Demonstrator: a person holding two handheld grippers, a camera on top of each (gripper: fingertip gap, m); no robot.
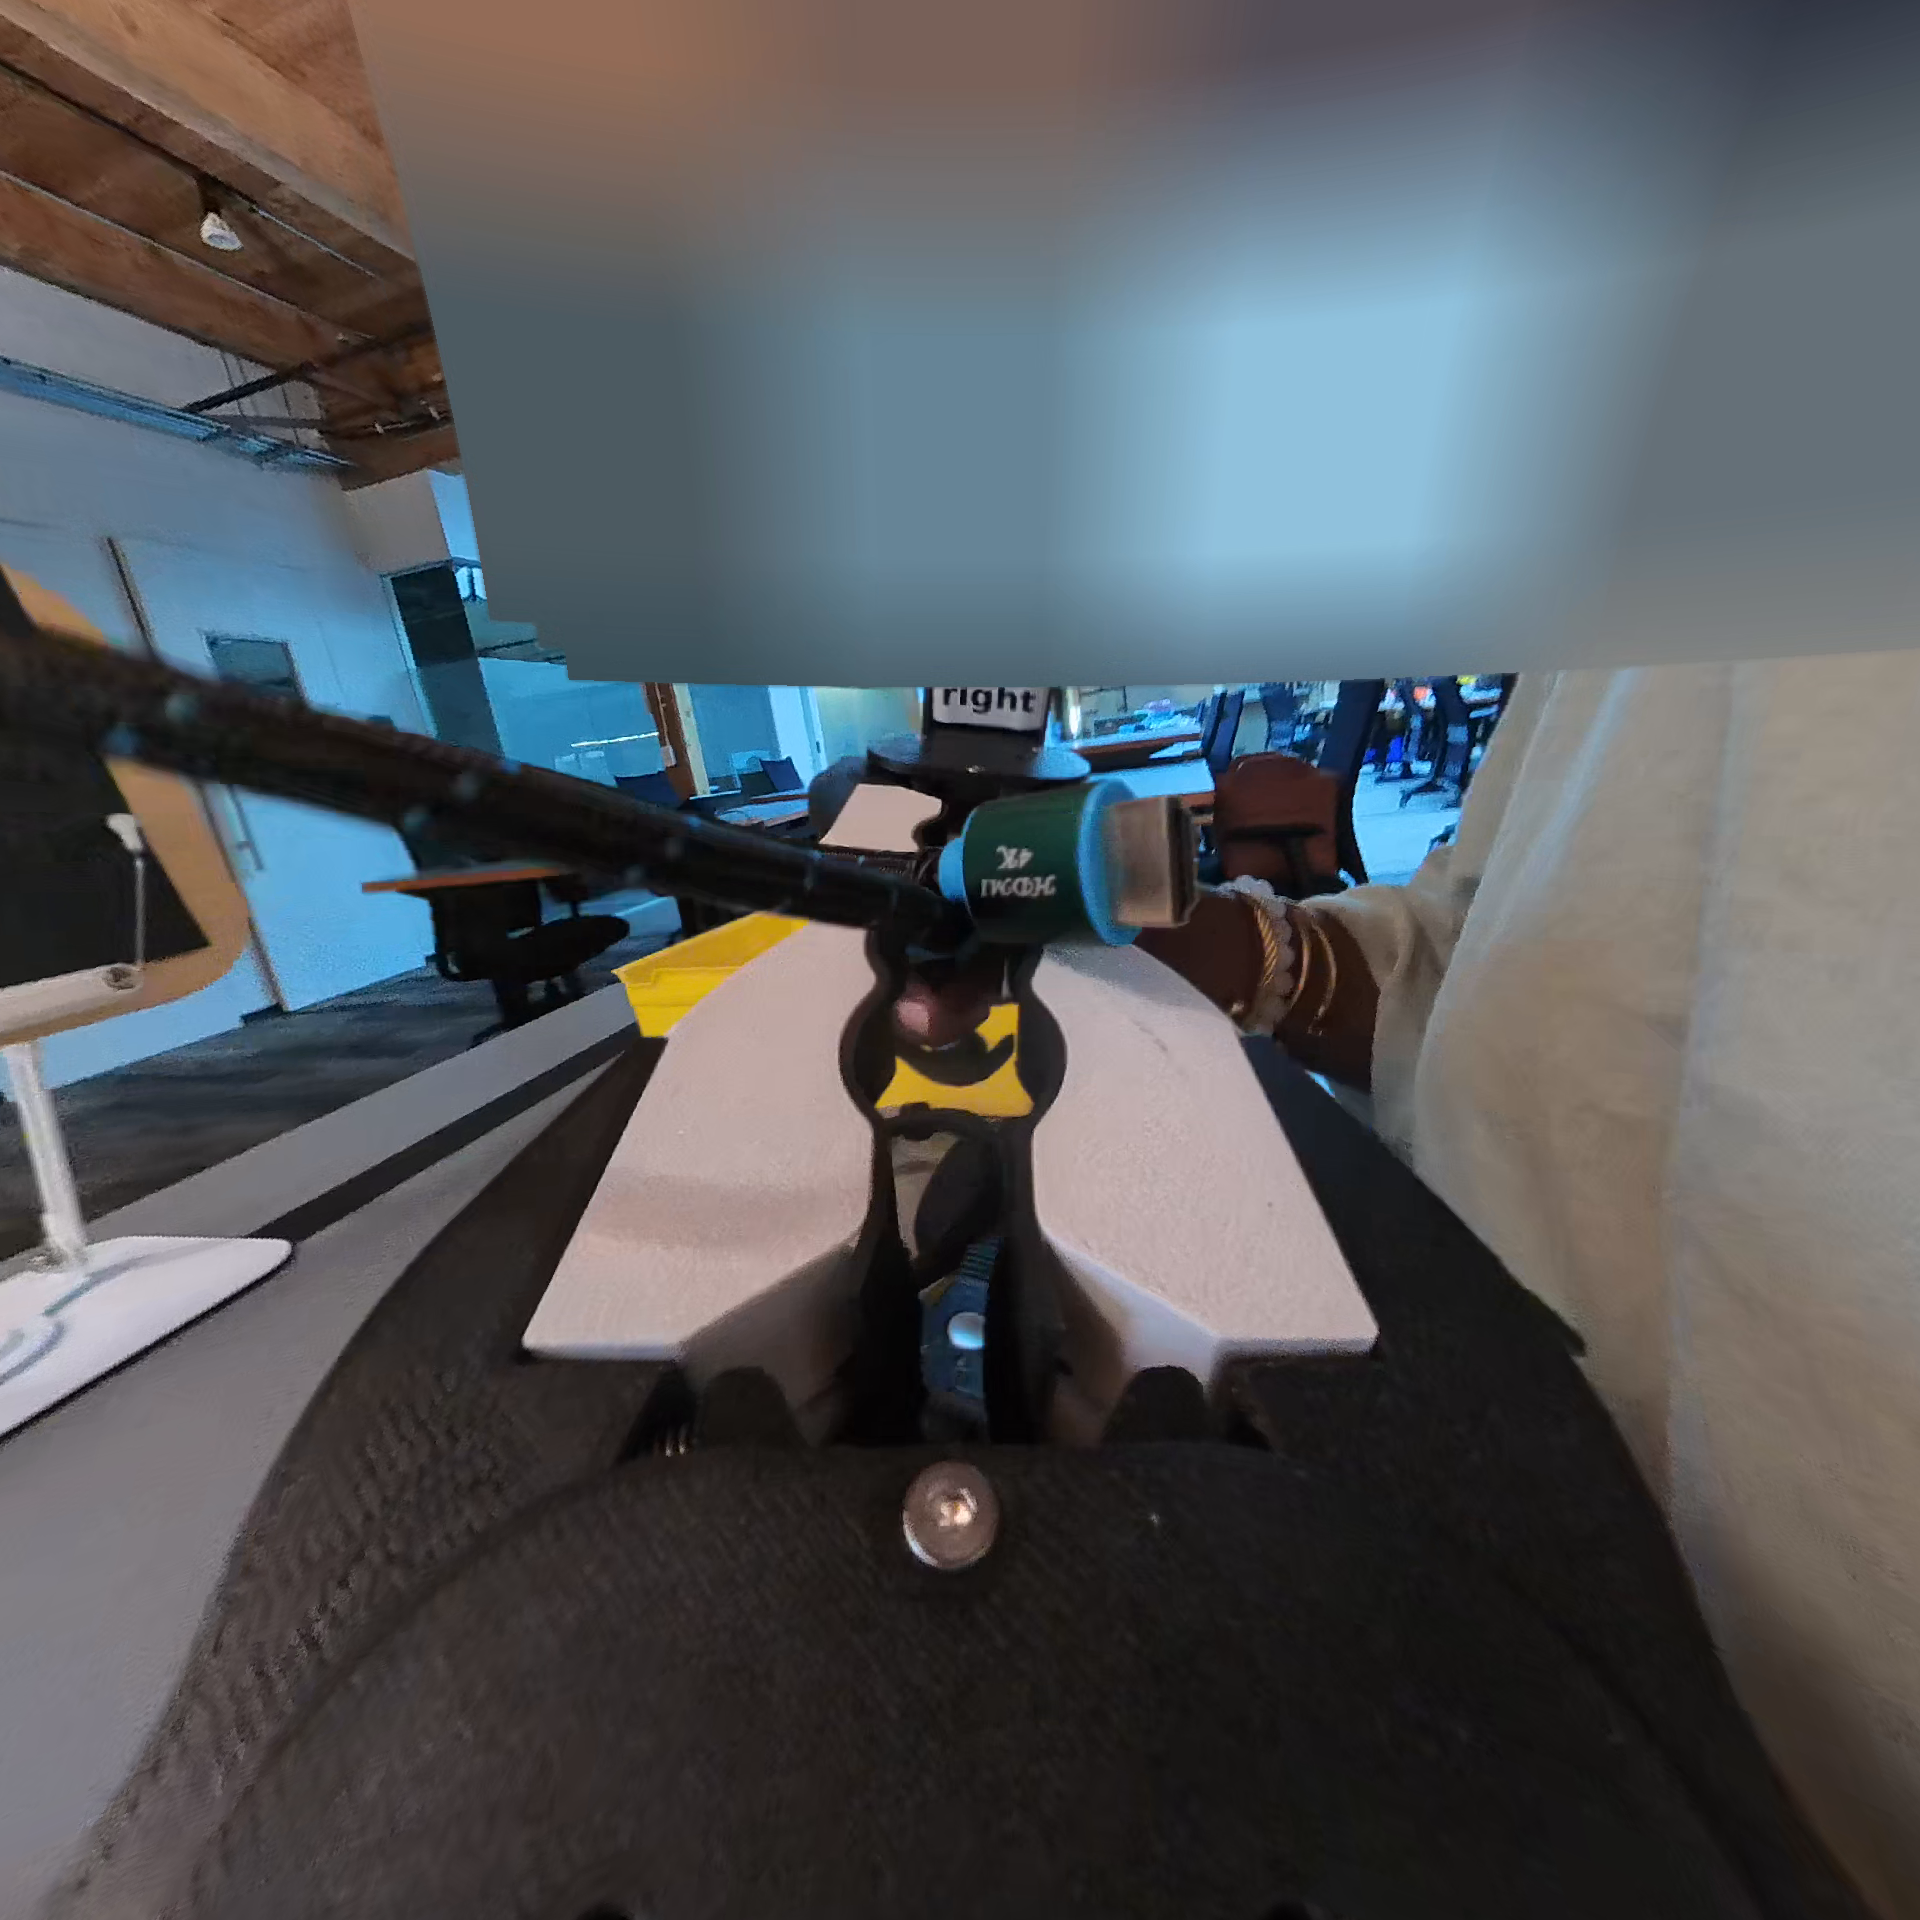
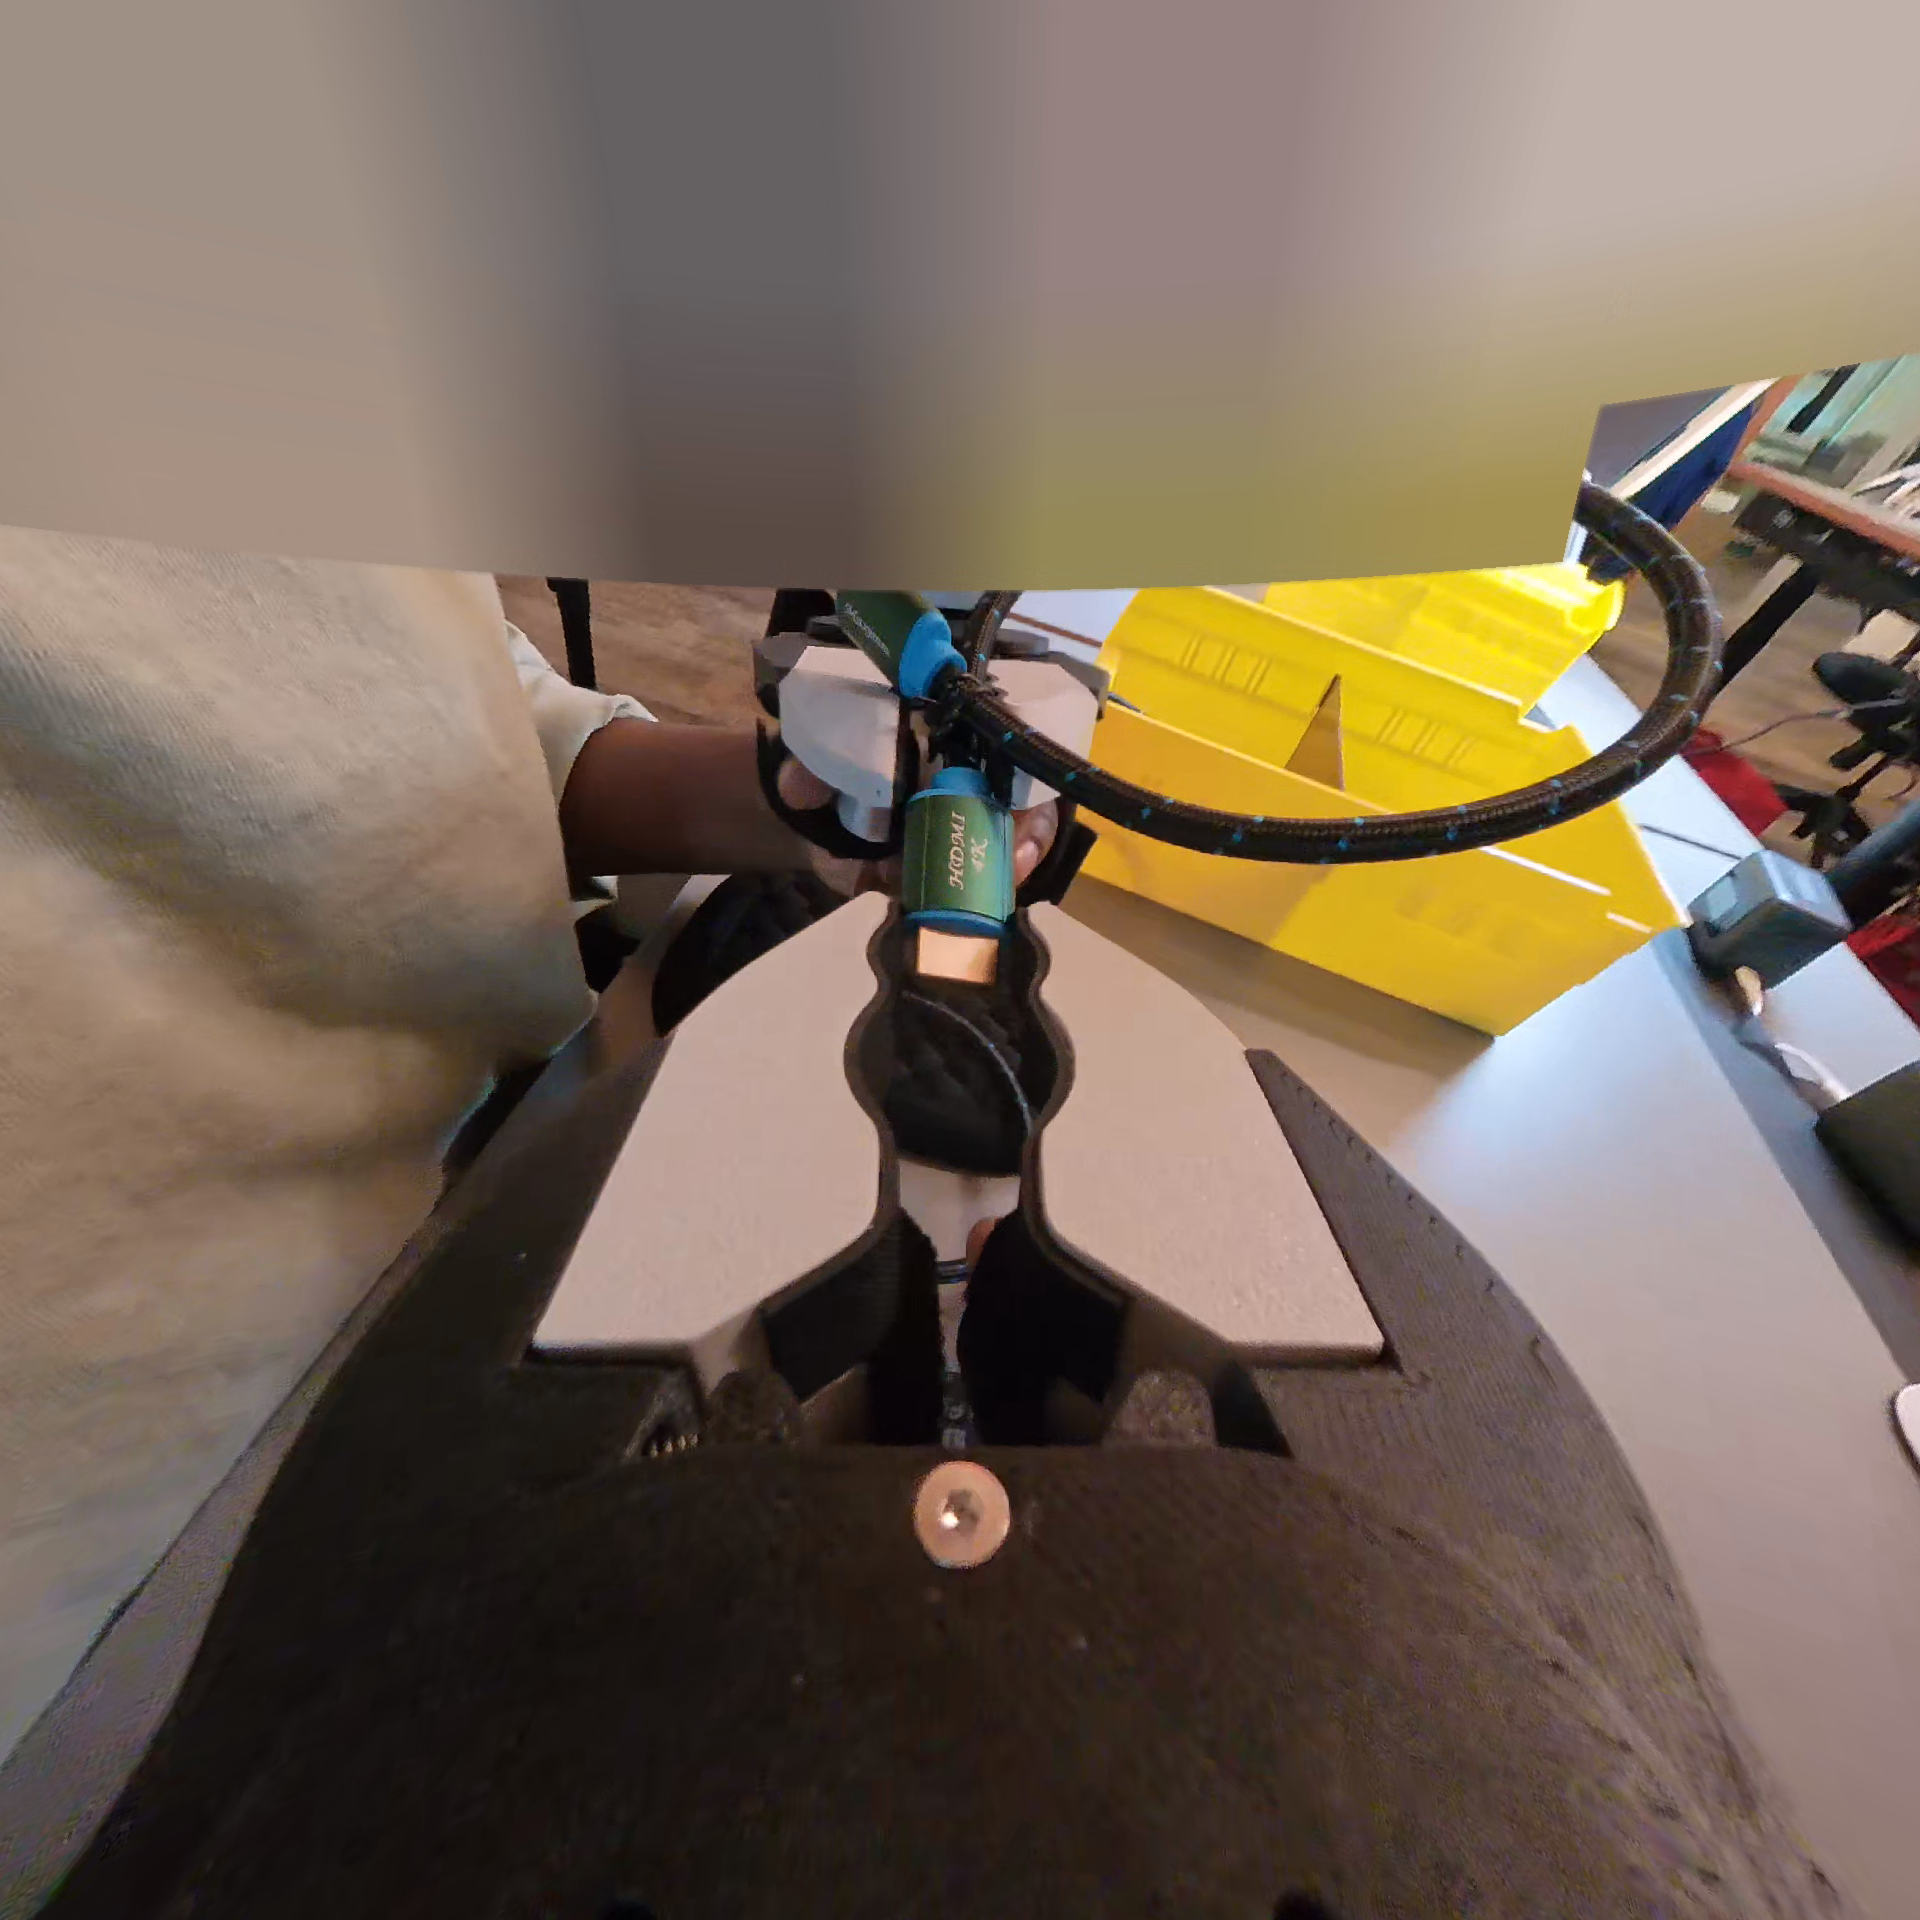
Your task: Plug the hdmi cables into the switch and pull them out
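Left gripper: fingers pinch the black cable just behind its green plug, held in air, metal tip pointing right. Right gripper: fingers closed on a second plug. Yellow bin on table beyond.

1. The left gripper has its two white fingers drawn almost together, leaving only a narrow wavy slot between the black pads.
2. At its fingertips it pinches the HDMI cable just behind the plug.
3. The right gripper is likewise nearly closed. Whether its tips actually clamp anything cannot be told.
4. The two grippers face each other tip to tip, the right one just beyond and above the left one's fingertips.
5. The left hand wraps the left gripper's handle, its forearm coming out of a cream sleeve.
6. The right hand sits right of the left tips, its wrist wearing bracelets.
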